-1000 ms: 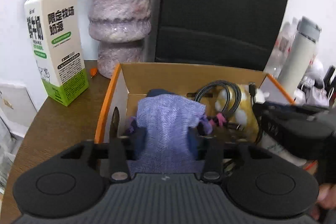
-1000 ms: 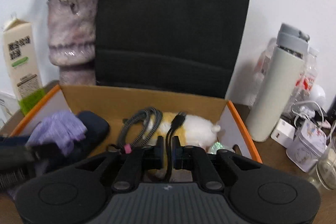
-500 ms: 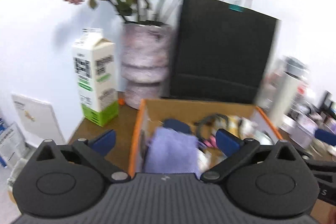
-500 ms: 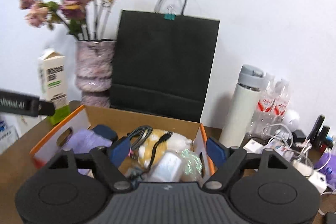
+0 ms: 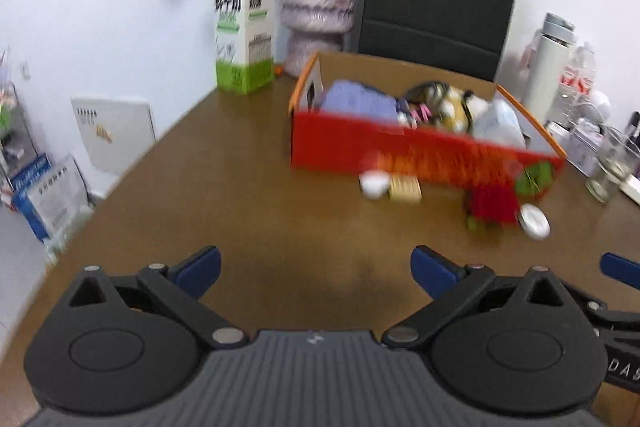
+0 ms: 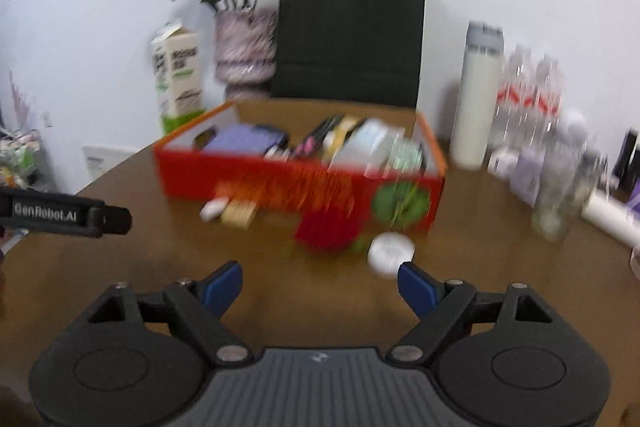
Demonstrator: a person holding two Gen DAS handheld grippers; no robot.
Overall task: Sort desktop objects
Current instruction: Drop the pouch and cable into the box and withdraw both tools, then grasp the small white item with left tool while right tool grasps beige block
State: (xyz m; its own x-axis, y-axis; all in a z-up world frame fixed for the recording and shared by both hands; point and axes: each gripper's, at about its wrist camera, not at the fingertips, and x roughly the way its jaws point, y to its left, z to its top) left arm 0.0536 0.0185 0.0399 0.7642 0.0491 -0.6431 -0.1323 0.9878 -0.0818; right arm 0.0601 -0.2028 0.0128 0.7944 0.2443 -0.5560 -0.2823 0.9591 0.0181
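Left gripper [image 5: 315, 263] jaws spread wide, empty, hanging over bare table [image 5: 224, 167] well short of the box [image 5: 420, 151]. Right gripper [image 6: 320, 279] likewise wide and empty. Box sits mid-table, already holding a purple cloth [image 5: 356, 101], cables and a plush (contents blurred, not all identifiable). Loose items lie just in front of the box, left to right: a small white piece [image 6: 213, 209], a tan block [image 6: 240, 213], a red object [image 6: 326, 227], a white disc [image 6: 390, 251]. Judged step: fetch the next loose item. The disc lies nearest the right gripper; advise approaching low, straddling its rim squarely, closing only once centred (flat, may skid). Left could take the tan block without crossing.
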